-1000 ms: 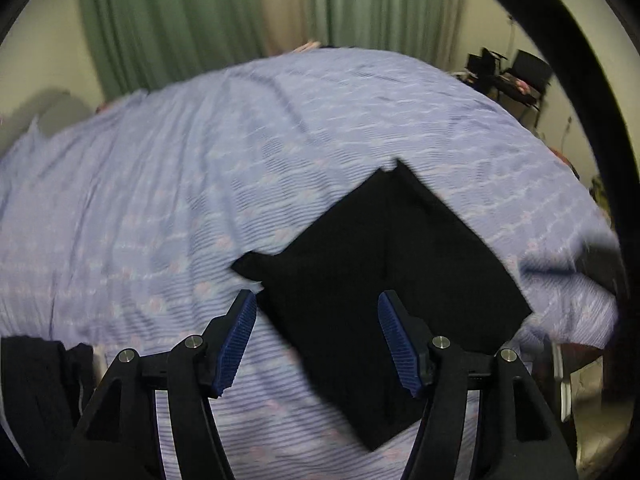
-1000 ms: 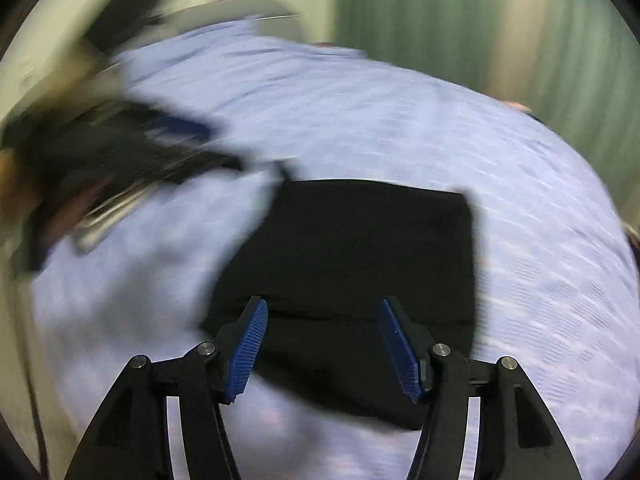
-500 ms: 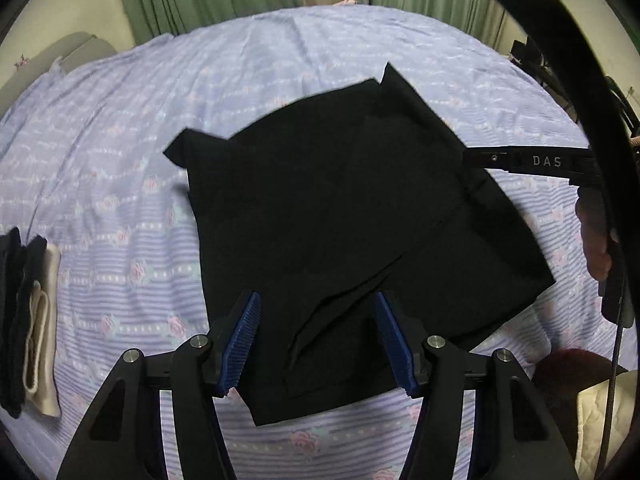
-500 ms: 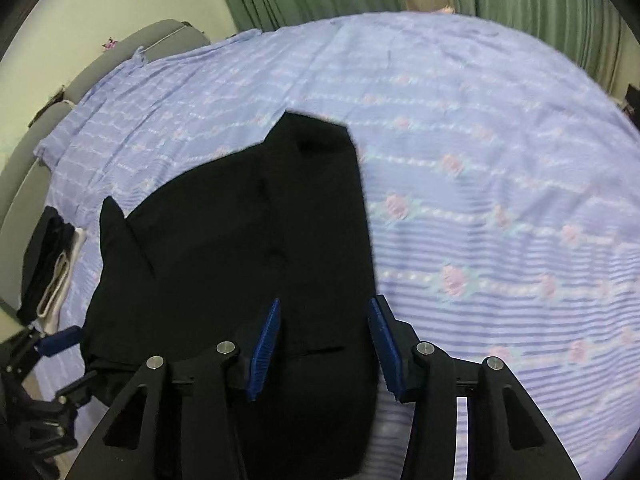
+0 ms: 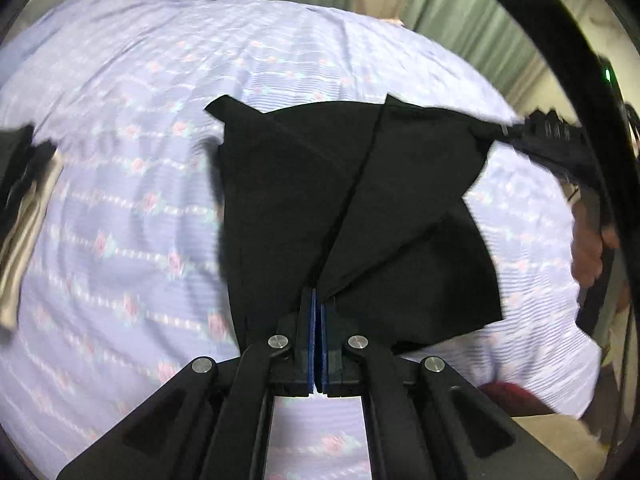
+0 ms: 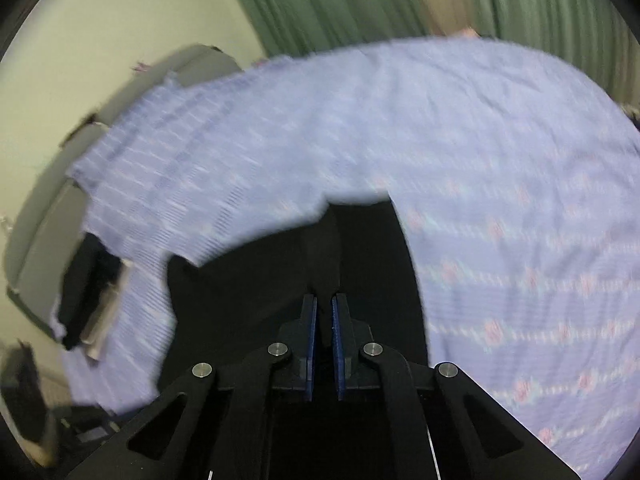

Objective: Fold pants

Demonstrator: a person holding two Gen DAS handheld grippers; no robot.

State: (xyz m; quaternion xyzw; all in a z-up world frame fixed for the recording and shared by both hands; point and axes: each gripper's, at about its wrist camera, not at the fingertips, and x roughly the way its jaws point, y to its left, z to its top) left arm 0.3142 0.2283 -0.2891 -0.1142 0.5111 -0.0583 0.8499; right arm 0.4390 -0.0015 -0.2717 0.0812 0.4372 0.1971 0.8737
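The black pants [image 5: 320, 200] lie partly folded on the purple flowered bedsheet [image 5: 140, 140]. My left gripper [image 5: 318, 300] is shut on the near edge of the pants, and the cloth rises in taut creases from its blue pads. My right gripper shows in the left wrist view [image 5: 500, 130] at the far right corner of the pants, lifting it. In the right wrist view my right gripper [image 6: 324, 308] is shut on a fold of the black pants [image 6: 360, 248], which hang dark below it. The view is blurred.
A pile of folded dark and beige clothes [image 5: 24, 208] lies at the left edge of the bed, also in the right wrist view [image 6: 92, 280]. Green curtains [image 6: 360, 0] hang behind the bed. A grey headboard [image 6: 48, 220] is at the left.
Both grippers were open over the pants and are now shut on the cloth. The gripped edges have lifted off the sheet and the fabric is pulled taut.
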